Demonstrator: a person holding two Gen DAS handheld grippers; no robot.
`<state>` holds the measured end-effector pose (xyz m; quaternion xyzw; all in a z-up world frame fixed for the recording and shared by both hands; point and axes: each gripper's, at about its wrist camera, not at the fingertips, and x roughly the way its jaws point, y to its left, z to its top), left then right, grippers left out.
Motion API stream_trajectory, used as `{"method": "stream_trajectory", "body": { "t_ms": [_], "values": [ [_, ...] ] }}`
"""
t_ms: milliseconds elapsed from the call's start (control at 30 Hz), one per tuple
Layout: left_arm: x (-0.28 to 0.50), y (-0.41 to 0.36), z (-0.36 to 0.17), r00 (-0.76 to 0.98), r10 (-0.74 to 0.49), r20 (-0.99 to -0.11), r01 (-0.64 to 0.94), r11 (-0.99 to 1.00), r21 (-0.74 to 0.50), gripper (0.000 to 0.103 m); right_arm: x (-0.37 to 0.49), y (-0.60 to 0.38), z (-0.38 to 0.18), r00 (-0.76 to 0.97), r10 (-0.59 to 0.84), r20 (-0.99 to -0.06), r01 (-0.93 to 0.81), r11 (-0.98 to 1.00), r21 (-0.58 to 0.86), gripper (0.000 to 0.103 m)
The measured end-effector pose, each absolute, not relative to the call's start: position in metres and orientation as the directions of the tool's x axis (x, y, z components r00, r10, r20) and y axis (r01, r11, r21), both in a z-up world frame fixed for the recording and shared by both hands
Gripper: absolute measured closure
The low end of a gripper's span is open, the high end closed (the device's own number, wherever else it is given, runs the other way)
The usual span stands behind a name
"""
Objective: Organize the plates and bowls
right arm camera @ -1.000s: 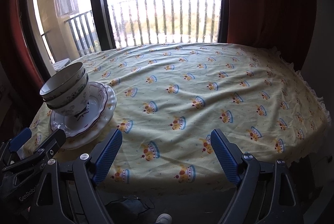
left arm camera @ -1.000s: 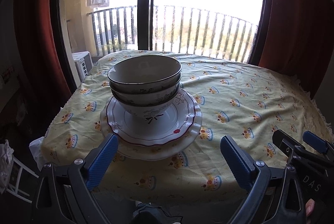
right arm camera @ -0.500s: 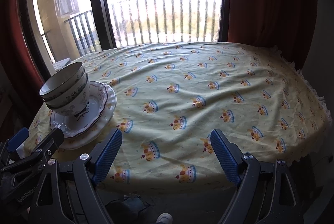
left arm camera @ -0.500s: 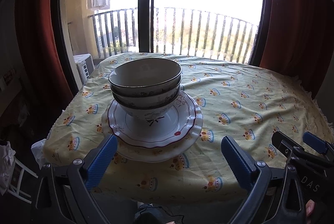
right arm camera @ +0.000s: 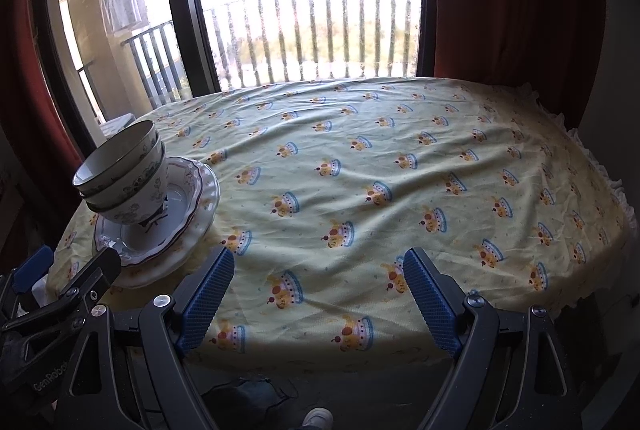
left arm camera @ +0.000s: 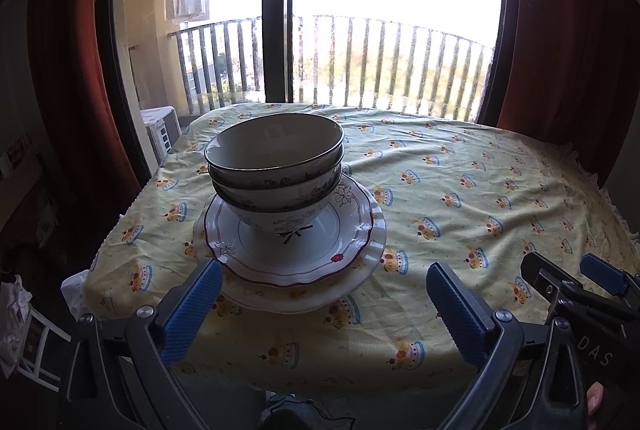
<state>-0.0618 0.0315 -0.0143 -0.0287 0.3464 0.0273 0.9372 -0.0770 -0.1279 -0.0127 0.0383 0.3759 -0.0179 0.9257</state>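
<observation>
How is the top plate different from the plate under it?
The top plate has a dark red line round its wavy rim and flower drawings; the bottom plate looks plain white. The top plate carries the stacked bowls; the bottom plate lies on the tablecloth and sticks out wider. Both are white with wavy edges.

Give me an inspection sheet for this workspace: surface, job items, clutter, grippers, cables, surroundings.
Surface: table under a yellow crown-print tablecloth, wrinkled.
Job's things: three nested bowls stand on a red-rimmed plate, which sits on a larger white plate, near the table's left front corner.
Clutter: nothing seen on the cloth.
Grippers: left gripper open, empty, facing the stack; right gripper open, empty, over bare cloth.
Cables: a thin dark cord below the table edge, unclear.
Surroundings: balcony door with railing, red curtains, a white unit outside.
</observation>
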Motion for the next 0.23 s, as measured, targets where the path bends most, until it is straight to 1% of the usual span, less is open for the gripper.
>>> {"method": "stream_trajectory", "body": {
  "t_ms": [233],
  "values": [
    [-0.0617, 0.0305, -0.0136, 0.761, 0.039, -0.648, -0.07, 0.997, -0.022, 0.0, -0.0765, -0.1286, -0.0132, 0.716, -0.003, -0.698, 0.063, 0.996, 0.06, 0.014]
  ]
}}
